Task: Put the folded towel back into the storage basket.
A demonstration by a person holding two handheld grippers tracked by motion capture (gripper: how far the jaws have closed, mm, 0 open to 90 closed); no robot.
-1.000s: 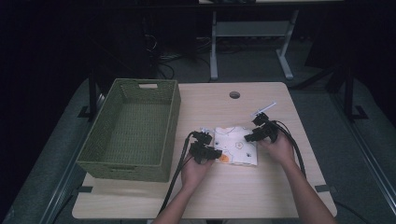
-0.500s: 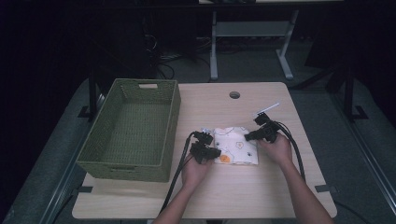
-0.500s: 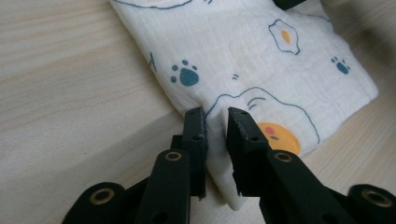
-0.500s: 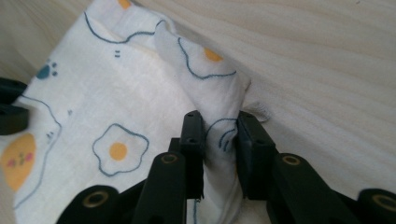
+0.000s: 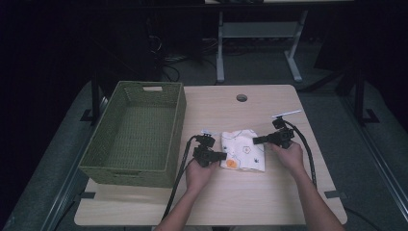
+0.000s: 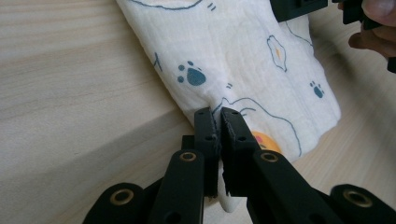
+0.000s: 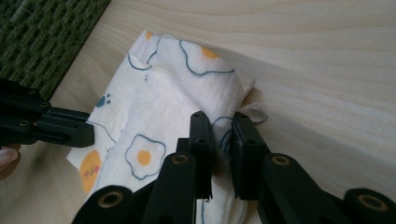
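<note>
A: On table centre, right of the green woven basket (image 5: pixel 137 130): white egg-print cloth (image 5: pixel 244 150), folded?
B: Yes. Left gripper (image 6: pixel 217 122) and right gripper (image 7: pixel 221 126) are each pinching an edge. Lifting evenly is keeping folds.

Between the left gripper's (image 6: pixel 217 116) closed fingers (image 6: pixel 205 135), the pinched edge of the cloth (image 6: pixel 243 60) was hidden. The fold of cloth between the right gripper's (image 7: pixel 221 122) fingers (image 7: pixel 201 140) was likewise covered below their tips. Beyond those fingers, the green basket (image 7: pixel 42 37) was cut off by the frame's edge.
</note>
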